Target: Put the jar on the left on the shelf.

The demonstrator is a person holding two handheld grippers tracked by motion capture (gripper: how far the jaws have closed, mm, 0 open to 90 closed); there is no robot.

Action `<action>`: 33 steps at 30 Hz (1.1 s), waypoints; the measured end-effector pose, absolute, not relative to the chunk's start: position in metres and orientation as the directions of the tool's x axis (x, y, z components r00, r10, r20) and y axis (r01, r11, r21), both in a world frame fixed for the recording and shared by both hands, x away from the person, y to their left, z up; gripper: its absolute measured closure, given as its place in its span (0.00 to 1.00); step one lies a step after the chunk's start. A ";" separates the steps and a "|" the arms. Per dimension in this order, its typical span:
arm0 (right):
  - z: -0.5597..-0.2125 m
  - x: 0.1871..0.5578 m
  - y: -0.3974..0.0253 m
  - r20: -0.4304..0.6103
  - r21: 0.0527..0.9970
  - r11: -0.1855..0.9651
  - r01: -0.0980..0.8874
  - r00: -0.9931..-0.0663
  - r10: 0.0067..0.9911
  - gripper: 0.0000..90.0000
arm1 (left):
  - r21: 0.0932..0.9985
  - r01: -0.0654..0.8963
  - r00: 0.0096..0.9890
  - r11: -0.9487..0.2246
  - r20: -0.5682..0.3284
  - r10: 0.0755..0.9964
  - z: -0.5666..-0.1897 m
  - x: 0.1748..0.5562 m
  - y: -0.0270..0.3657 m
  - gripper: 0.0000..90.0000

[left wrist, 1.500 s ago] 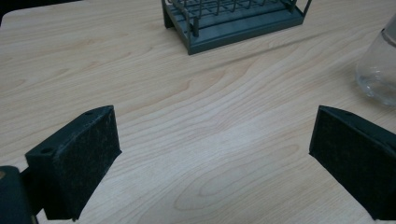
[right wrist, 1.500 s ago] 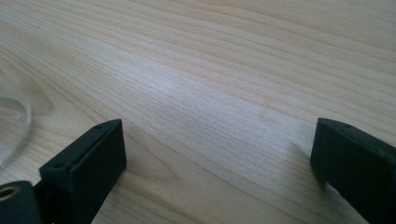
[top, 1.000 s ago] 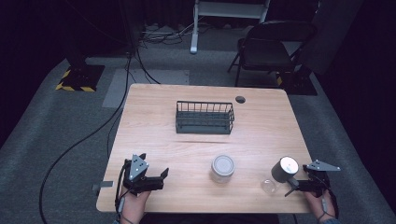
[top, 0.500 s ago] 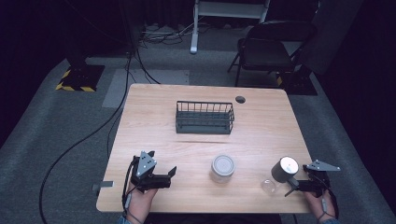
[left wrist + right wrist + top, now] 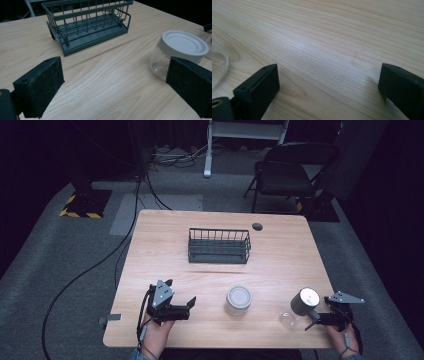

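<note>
Left claw shifts toward the jar

The left claw (image 5: 189,304) now sits nearer the lidded jar (image 5: 238,300) on its right, jaws wide apart and turned more squarely toward it.

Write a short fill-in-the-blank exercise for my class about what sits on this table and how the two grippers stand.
1. The glass jar is closed by a ____ lid.
2. The wire basket holds ____.
3. The left gripper has its jaws ____, with bare table between them.
4. The right gripper has its jaws ____.

Missing words: white; nothing; open; open
</note>
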State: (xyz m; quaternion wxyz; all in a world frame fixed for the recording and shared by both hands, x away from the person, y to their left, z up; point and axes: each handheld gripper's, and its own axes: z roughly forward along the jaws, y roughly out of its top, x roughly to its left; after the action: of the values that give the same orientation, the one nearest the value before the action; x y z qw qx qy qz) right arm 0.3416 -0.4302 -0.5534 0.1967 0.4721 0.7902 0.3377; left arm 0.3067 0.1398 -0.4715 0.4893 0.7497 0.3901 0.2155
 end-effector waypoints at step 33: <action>-0.553 0.342 -0.430 0.008 0.720 0.326 0.613 -0.477 0.879 0.04 | 0.917 0.320 0.691 -0.237 -0.055 0.720 -0.453 0.324 0.084 0.01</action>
State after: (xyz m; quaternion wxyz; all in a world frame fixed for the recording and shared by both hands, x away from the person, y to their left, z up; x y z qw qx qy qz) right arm 0.3416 -0.4303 -0.5534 0.1967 0.4720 0.7902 0.3379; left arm 0.3242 0.0844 -0.4533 0.5149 0.7619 0.3415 0.1944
